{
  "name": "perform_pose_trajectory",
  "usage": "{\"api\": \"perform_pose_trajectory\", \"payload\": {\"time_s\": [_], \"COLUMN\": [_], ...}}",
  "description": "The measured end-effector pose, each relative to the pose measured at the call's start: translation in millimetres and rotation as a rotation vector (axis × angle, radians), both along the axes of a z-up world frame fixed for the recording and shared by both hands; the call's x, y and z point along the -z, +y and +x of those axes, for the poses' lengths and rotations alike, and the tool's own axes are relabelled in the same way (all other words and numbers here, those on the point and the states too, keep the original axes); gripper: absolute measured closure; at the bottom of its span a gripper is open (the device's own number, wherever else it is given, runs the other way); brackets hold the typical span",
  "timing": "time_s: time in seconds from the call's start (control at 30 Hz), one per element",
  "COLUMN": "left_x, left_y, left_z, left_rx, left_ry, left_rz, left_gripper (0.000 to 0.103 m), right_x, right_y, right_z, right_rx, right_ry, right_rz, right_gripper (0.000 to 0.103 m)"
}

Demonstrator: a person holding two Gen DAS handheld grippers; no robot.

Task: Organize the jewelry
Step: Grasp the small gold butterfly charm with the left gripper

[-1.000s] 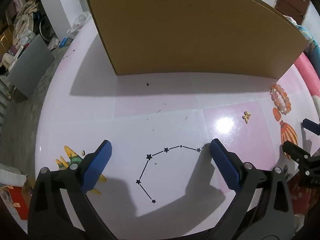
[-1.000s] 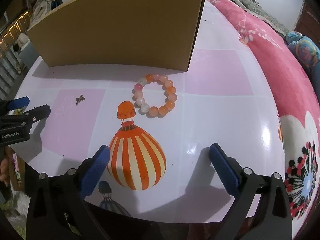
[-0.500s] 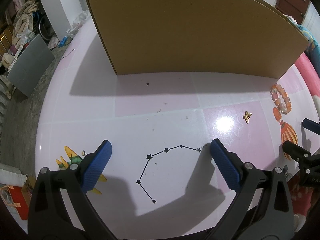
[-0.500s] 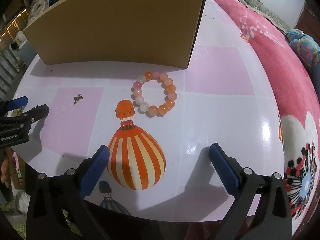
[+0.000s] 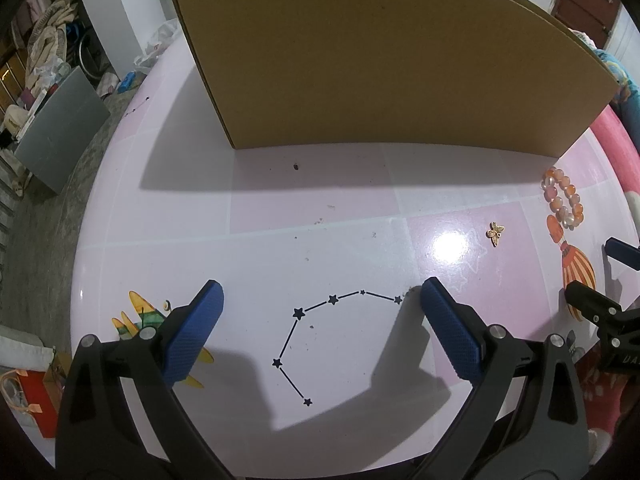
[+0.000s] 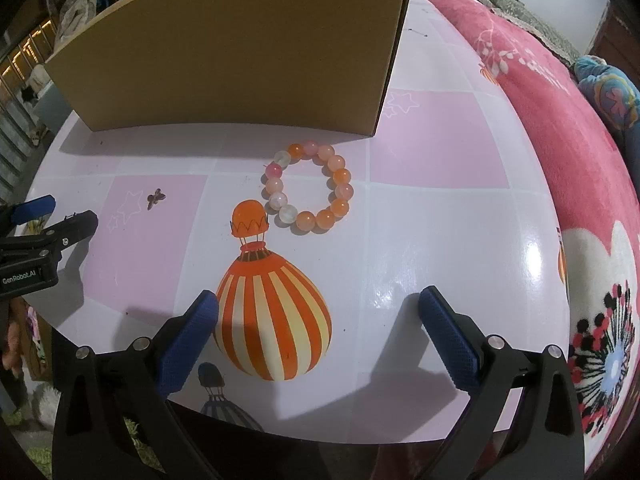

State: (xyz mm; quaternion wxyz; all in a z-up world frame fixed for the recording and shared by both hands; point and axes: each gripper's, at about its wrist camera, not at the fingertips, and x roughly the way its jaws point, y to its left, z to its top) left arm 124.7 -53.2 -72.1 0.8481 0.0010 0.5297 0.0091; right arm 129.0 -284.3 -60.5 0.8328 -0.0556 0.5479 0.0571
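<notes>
An orange and pink bead bracelet (image 6: 308,186) lies on the table in front of the cardboard box (image 6: 240,52); it also shows far right in the left wrist view (image 5: 562,198). A small gold butterfly charm (image 5: 495,233) lies left of it, also seen in the right wrist view (image 6: 155,198). My left gripper (image 5: 320,312) is open and empty above the star drawing. My right gripper (image 6: 318,312) is open and empty, short of the bracelet, above the balloon print.
The pink and white table (image 5: 280,208) has its front edge just under both grippers. The tall cardboard box (image 5: 380,56) stands across the back. A pink floral blanket (image 6: 560,160) lies to the right. Clutter and a grey board (image 5: 60,132) are on the floor at left.
The right gripper has drifted slightly forward toward the bracelet. The left gripper has barely moved. Both stay open.
</notes>
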Motion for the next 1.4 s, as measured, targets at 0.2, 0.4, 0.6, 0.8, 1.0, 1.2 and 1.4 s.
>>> {"api": "perform_pose_trajectory", "payload": {"time_s": [0.2, 0.4, 0.6, 0.8, 1.0, 1.2, 1.4], "left_x": [0, 1, 3, -8, -19, -14, -9], "left_y": [1, 2, 4, 0, -30, -47, -53], "left_z": [1, -1, -8, -24, -30, -18, -1], "left_rx": [-0.003, 0.008, 0.099, 0.194, 0.373, 0.451, 0.472], "left_ry": [0.005, -0.011, -0.091, -0.192, -0.234, -0.211, -0.151], "left_rz": [-0.003, -0.004, -0.007, -0.107, -0.199, -0.225, -0.205], "left_gripper": [0.007, 0.007, 0.007, 0.008, 0.033, 0.061, 0.075], "right_x": [0, 0, 0, 0, -1, 0, 0], "right_y": [-1, 0, 1, 1, 2, 3, 3], "right_z": [1, 0, -2, -7, -10, -15, -19], "right_rx": [0.000, -0.008, -0.010, -0.012, -0.036, -0.058, -0.082], "right_ry": [-0.002, -0.015, -0.025, -0.051, -0.077, -0.100, -0.117], "right_rz": [0.000, -0.004, -0.002, 0.002, 0.009, 0.019, 0.027], "right_gripper": [0.006, 0.006, 0.006, 0.006, 0.006, 0.006, 0.006]}}
